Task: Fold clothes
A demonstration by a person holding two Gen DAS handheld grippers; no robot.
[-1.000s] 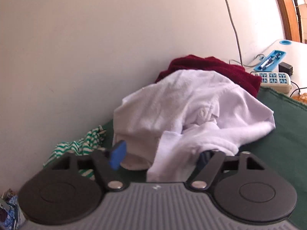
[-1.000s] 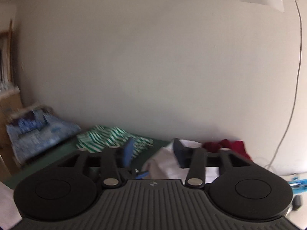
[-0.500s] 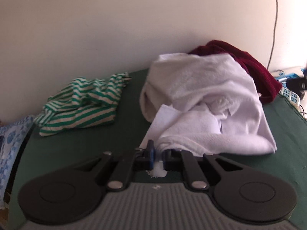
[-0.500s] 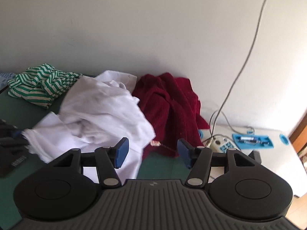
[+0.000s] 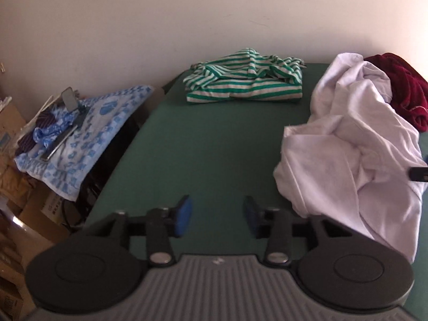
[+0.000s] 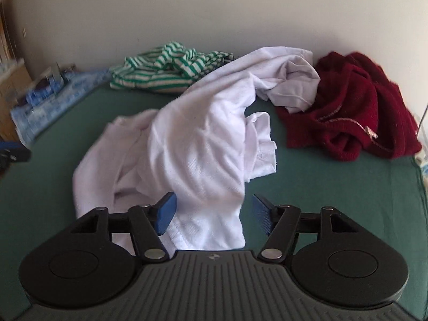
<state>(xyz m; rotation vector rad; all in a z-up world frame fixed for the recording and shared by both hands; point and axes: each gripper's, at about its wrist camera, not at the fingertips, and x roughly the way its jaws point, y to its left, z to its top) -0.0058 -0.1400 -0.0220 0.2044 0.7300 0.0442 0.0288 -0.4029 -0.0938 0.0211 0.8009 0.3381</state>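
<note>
A crumpled white shirt [image 6: 198, 144] lies in a heap on the green table cover [image 6: 334, 187]. In the left wrist view the white shirt [image 5: 347, 147] lies to the right of my left gripper [image 5: 216, 214], which is open and empty over bare green cover [image 5: 203, 147]. My right gripper [image 6: 212, 211] is open, with the shirt's near hem lying between its blue pads, not clamped. A green-striped garment [image 5: 246, 83] [image 6: 168, 72] lies at the back. A dark red garment [image 6: 355, 104] [image 5: 401, 88] lies at the back right.
A blue patterned cloth [image 5: 80, 133] with small items covers boxes left of the table, beyond its left edge. The wall stands right behind the clothes. The other gripper's tip shows at the left edge of the right wrist view [image 6: 13, 155].
My left gripper let go of the white shirt's corner, opened and swung left over bare cover. My right gripper moved down to the shirt's near hem.
</note>
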